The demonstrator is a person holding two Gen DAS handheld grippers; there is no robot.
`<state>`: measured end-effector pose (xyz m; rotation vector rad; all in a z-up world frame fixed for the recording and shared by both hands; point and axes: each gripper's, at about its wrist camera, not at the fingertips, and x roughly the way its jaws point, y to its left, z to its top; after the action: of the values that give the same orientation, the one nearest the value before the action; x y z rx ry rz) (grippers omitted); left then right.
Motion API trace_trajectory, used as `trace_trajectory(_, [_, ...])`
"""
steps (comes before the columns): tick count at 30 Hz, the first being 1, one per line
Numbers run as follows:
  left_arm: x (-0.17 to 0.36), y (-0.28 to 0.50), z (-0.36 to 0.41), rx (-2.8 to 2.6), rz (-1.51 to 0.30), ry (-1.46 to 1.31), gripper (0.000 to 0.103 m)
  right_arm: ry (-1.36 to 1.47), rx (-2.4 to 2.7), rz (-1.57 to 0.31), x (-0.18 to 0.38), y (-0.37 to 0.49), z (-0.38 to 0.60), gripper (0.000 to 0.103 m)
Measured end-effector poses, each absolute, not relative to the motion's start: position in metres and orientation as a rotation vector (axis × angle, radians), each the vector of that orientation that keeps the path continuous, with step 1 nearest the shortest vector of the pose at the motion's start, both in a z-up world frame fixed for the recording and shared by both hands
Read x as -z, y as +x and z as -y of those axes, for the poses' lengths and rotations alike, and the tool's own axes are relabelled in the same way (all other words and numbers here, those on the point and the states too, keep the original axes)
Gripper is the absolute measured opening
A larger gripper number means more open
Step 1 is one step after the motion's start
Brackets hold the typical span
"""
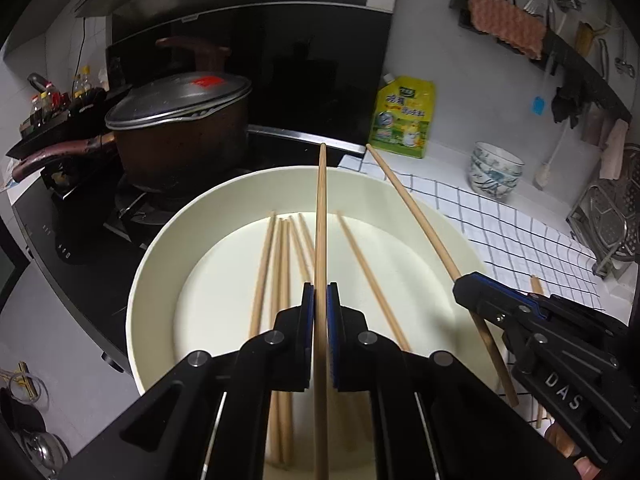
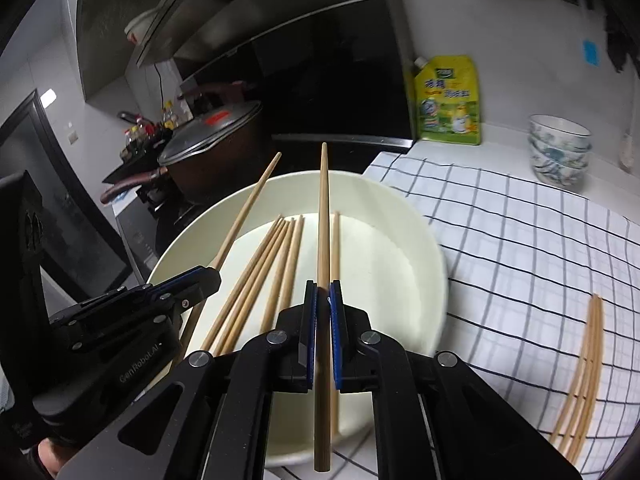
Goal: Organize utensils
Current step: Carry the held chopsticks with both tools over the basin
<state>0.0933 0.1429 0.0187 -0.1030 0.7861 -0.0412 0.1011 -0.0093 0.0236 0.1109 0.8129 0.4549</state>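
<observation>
Left wrist view puts your left gripper (image 1: 320,304) nearest, its blue-padded fingers closed tight on a single wooden chopstick (image 1: 321,240) that runs straight forward between them, tip out past the far rim of the cream bowl (image 1: 160,240). Just to its right, your right gripper (image 1: 472,284) pinches a second chopstick (image 1: 416,216), angled up over the bowl's right edge. Below both, loose chopsticks (image 1: 280,264) lie on the bowl's floor, most bunched left of centre and one apart to the right.

From the right wrist view, your right gripper (image 2: 323,304) shows the same narrow clamp on its chopstick (image 2: 323,216), and your left gripper (image 2: 208,276) sits off to the left with its stick (image 2: 248,208) slanting over the bowl (image 2: 400,208). Beside the bowl, a checked cloth (image 2: 520,240) carries a few more chopsticks (image 2: 584,368) near its right edge.

Farther back stand a patterned bowl stack (image 2: 560,152), a yellow-green refill pouch (image 2: 448,100), and a lidded brown pot (image 1: 180,128) on the stove.
</observation>
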Motion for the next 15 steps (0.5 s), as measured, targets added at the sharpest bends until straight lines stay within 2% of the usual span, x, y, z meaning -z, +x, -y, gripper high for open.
trace_trajectory(15, [0.01, 0.112, -0.16, 0.016, -0.868, -0.112, 0.007, 0.083, -0.46, -0.954, 0.012, 0.127, -0.018, 0.006])
